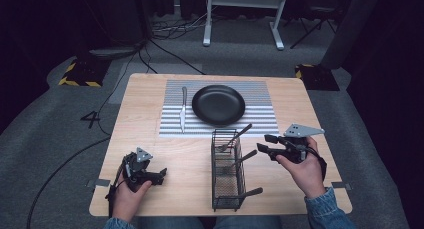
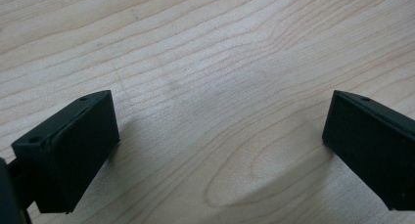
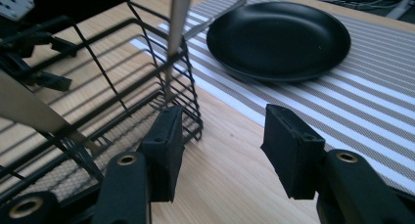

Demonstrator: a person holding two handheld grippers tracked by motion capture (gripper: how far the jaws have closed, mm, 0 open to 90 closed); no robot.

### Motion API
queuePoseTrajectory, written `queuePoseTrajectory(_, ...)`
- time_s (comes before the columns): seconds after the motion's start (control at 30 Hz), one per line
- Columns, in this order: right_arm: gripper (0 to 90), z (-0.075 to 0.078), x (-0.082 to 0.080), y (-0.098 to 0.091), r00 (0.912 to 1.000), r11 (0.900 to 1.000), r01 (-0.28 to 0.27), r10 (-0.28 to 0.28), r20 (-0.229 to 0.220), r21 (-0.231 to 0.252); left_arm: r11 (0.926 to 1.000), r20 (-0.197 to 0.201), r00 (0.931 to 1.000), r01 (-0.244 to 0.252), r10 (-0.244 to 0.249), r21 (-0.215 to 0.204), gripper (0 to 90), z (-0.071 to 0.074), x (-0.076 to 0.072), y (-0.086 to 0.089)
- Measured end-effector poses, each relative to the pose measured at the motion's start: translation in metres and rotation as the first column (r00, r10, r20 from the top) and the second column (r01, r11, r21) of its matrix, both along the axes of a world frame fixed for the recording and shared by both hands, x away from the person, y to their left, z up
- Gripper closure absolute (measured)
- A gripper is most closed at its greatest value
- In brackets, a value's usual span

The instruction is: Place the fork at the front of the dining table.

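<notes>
Pale wood grain covers the table (image 1: 150,109), on which everything is set. A grey-and-white striped placemat (image 1: 260,120) is laid across its far half, and a black plate (image 1: 218,105) is placed on the mat. A knife (image 1: 183,109) is laid on the mat just left of the plate, its tip pointing toward the person.

A black wire basket (image 1: 227,171) is stood near the front edge, between the two hands. Three utensils (image 1: 235,138) are leaned in it with their handles angled up to the right; their heads are hidden by the mesh and cannot be identified.

The right gripper (image 1: 263,142) is held just right of the basket, with its jaws well apart and nothing between them. In the right gripper view, one jaw is seen close beside the basket's corner; contact cannot be made out.

The left gripper (image 1: 161,175) is held low over bare wood at the front left. In the left gripper view, its jaws are spread wide and empty, and their outer parts are cut off by the frame edge.
</notes>
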State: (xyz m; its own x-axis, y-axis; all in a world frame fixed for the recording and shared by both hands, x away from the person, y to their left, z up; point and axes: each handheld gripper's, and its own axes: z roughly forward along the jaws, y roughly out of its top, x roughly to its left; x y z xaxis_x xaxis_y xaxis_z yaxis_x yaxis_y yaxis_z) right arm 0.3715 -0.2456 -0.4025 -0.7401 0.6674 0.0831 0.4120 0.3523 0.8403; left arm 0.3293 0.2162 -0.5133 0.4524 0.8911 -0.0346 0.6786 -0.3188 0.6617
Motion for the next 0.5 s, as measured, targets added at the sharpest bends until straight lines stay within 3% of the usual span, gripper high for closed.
queuePoseTrajectory(0.3, 56.1, 0.025, 0.012, 0.016, 0.9991, 0.9971, -0.043, 0.043, -0.002, 0.062, 1.0000, 0.000, 1.0000, 0.000, 0.000, 0.000, 0.4, 0.000, 0.000, 0.000)
queuePoseTrajectory(0.5, 62.1, 0.034, 0.021, 0.032, 0.9975, 0.9963, -0.066, 0.068, -0.020, 0.054, 1.0000, -0.001, 1.0000, 0.000, 0.000, 0.001, 0.4, 0.000, 0.000, 0.000)
